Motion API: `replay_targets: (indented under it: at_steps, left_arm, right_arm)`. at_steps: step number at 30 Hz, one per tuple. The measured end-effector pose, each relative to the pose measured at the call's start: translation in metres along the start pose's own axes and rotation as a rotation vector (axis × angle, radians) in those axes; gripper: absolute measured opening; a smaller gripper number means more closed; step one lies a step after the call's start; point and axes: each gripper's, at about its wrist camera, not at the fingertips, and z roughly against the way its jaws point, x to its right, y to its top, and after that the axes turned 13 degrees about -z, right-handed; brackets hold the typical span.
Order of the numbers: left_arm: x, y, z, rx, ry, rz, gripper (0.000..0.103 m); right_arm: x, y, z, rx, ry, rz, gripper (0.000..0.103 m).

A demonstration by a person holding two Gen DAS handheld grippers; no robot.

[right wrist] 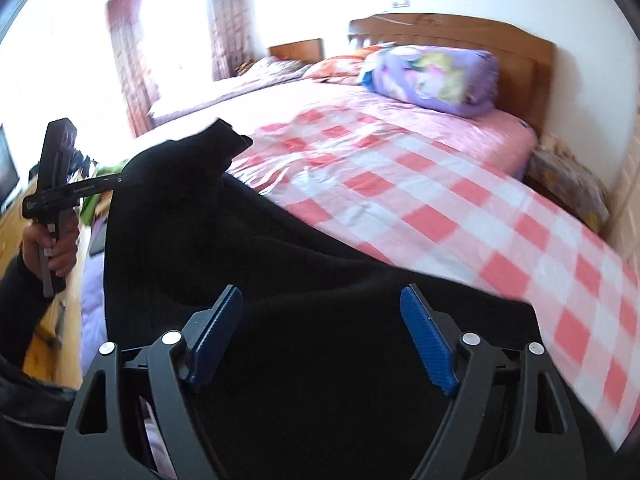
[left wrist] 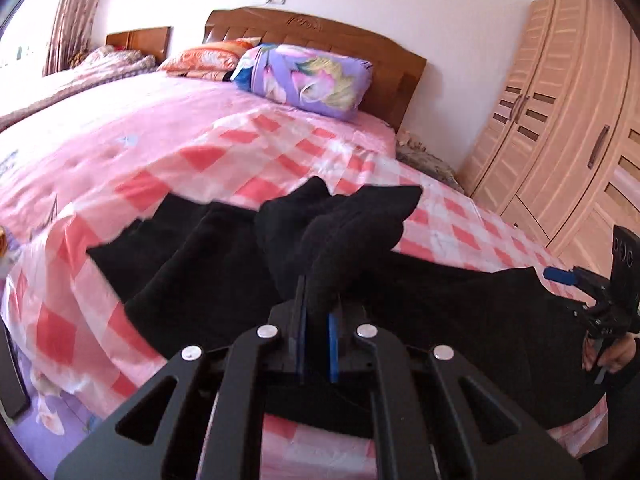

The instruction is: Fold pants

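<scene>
Two grippers work the black pants lying on the checked bed. Left gripper pinches a raised fabric bunch; right gripper hovers spread wide, empty. Carry the bunch level, keeping the fold edge straight.

This is a bedroom in a home. A wide bed with a carved brown wooden headboard is spread with a pink and white checked bedsheet, and at its head lie a purple floral pillow and an orange patterned pillow. A tall light-wood wardrobe with slatted doors stands against the wall beside it, reddish patterned curtains hang at a bright window, and a second bed with a smaller wooden headboard sits further off.
</scene>
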Motion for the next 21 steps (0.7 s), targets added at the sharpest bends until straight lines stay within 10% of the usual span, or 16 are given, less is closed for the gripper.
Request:
replay_targets:
  at_steps: [5, 9, 21]
  left_arm:
    - [-0.012, -0.028, -0.024, -0.065, -0.02, 0.06, 0.011]
    - [-0.012, -0.027, -0.028, -0.077, 0.009, 0.054, 0.052]
    - [-0.004, -0.003, -0.059, -0.157, 0.027, -0.056, 0.062]
  right_arm:
    - [-0.031, 0.026, -0.065, -0.163, 0.085, 0.194, 0.062]
    - [-0.04, 0.029, -0.101, -0.255, 0.112, 0.28, 0.055]
    - [-0.01, 0.047, -0.128, -0.38, 0.212, 0.228, 0.047]
